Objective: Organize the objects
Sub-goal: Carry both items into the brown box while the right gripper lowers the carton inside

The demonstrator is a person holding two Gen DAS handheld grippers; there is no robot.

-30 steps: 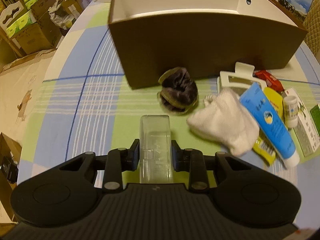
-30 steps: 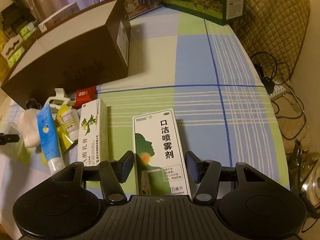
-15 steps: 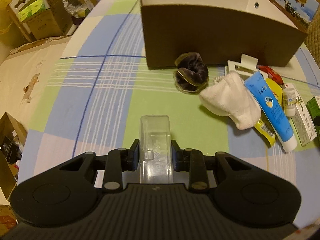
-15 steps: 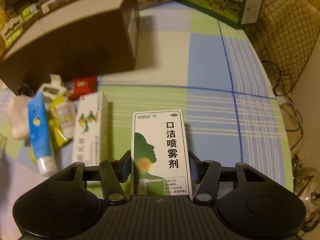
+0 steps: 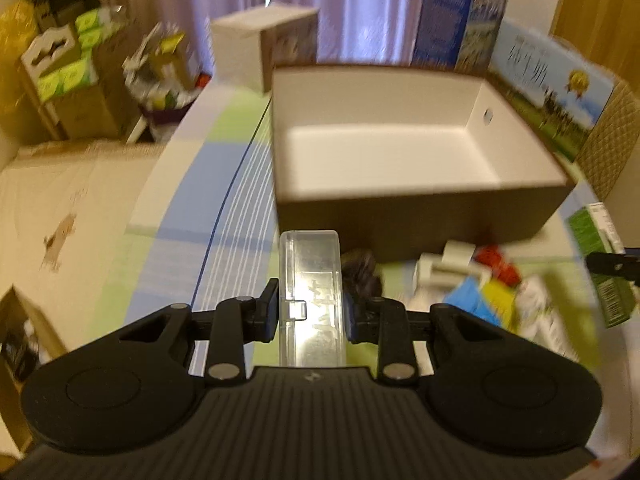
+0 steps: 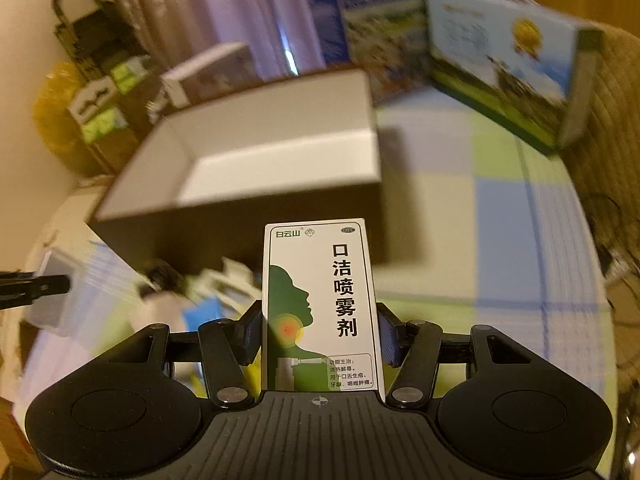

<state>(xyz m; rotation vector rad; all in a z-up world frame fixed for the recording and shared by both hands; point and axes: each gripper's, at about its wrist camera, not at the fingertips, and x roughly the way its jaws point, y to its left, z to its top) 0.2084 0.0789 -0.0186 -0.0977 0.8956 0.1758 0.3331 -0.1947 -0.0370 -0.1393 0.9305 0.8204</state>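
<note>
Both tongs are loaded and raised, facing the open brown box [image 5: 420, 204], so the step in hand looks like the carry toward it. The left tongs [image 5: 310, 314] are clamped on a clear plastic case [image 5: 311, 296], which sticks out ahead of them just short of the box's near wall. The right tongs [image 6: 319, 334] grip a green-and-white spray carton [image 6: 320, 304] by its long sides, held upright in front of the box's right half. Both views show the white inside of the box bare.

At the foot of the box's near wall, a heap still waits on the checked counter [image 5: 168, 264]: a dark scrunchie [image 5: 362, 274], a blue tube [image 5: 470, 300], a yellow packet [image 5: 498, 300] and a red packet [image 5: 496, 258], all blurred.

The next move, as I judge it, calls for lifting each item over the near wall, lowering it inside, then opening the tongs. Keeping the two apart would avoid a clash above the box.
</note>
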